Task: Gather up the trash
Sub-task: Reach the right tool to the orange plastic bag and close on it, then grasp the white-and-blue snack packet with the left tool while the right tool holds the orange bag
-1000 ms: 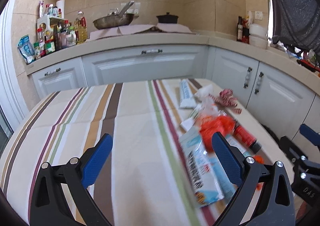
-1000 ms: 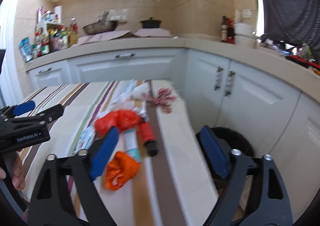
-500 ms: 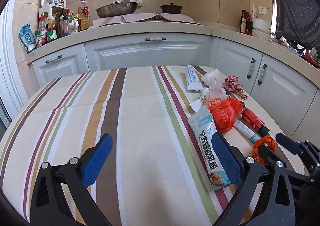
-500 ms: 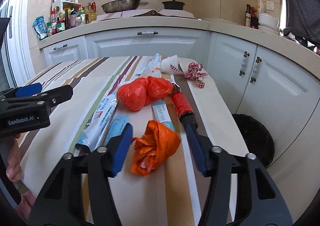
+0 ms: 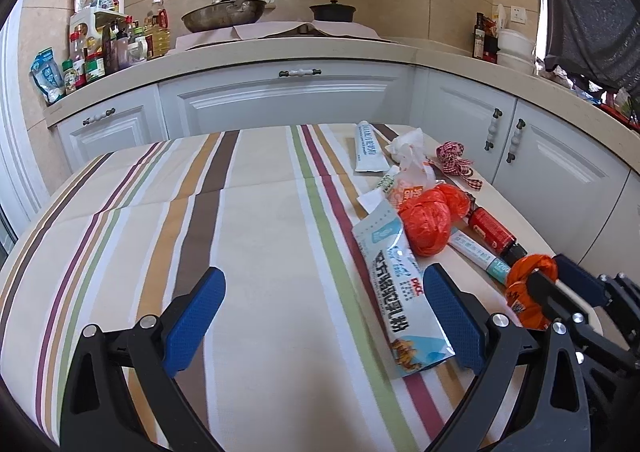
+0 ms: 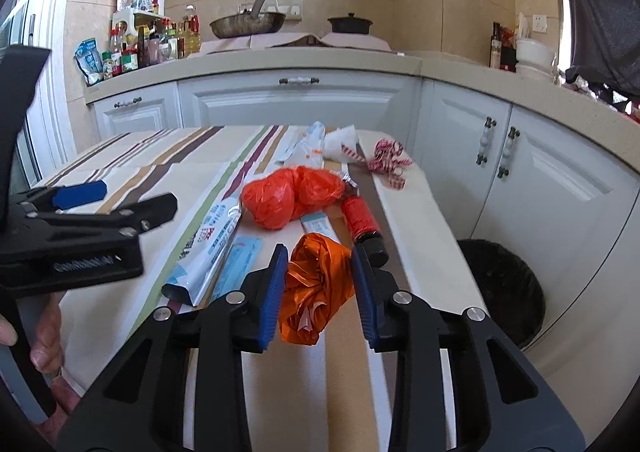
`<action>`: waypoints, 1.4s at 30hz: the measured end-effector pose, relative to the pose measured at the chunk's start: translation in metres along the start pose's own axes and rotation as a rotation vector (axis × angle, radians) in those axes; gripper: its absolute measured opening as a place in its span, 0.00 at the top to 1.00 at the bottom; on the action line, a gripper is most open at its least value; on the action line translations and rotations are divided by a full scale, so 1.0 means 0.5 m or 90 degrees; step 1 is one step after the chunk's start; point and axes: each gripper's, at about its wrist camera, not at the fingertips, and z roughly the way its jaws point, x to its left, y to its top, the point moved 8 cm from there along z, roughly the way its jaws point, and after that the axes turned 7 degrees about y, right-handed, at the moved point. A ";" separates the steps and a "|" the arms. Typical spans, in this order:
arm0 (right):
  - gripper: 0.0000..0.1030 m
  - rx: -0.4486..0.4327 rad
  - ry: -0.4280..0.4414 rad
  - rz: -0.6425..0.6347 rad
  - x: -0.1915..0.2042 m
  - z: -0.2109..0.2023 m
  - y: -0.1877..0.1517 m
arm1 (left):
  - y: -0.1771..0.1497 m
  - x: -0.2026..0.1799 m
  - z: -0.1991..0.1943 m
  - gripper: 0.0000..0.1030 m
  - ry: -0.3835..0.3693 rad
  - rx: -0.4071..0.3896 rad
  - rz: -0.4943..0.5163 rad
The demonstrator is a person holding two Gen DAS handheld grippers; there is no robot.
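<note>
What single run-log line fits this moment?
left tongs: open, hovering above striped tablecloth | right tongs: closing around crumpled orange plastic bag | black bin: on floor, right of table

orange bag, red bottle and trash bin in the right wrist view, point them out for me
orange bag (image 6: 318, 284): right wrist view, on its crumpled middle between the blue pads.
red bottle (image 6: 360, 218): right wrist view, on its red body.
trash bin (image 6: 502, 286): right wrist view, on the black liner inside.
</note>
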 end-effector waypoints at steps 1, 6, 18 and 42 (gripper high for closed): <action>0.69 -0.005 -0.001 0.001 -0.003 -0.005 0.003 | -0.001 -0.005 0.001 0.06 0.000 0.000 0.002; 0.69 -0.024 -0.014 0.014 -0.030 -0.026 0.010 | -0.012 -0.036 0.012 0.06 0.001 0.009 0.017; 0.69 -0.027 -0.015 0.039 -0.057 -0.030 0.004 | -0.031 -0.073 0.034 0.35 -0.006 0.055 0.065; 0.69 -0.021 0.000 0.048 -0.047 -0.022 -0.001 | -0.051 -0.055 0.032 0.62 -0.043 0.100 0.042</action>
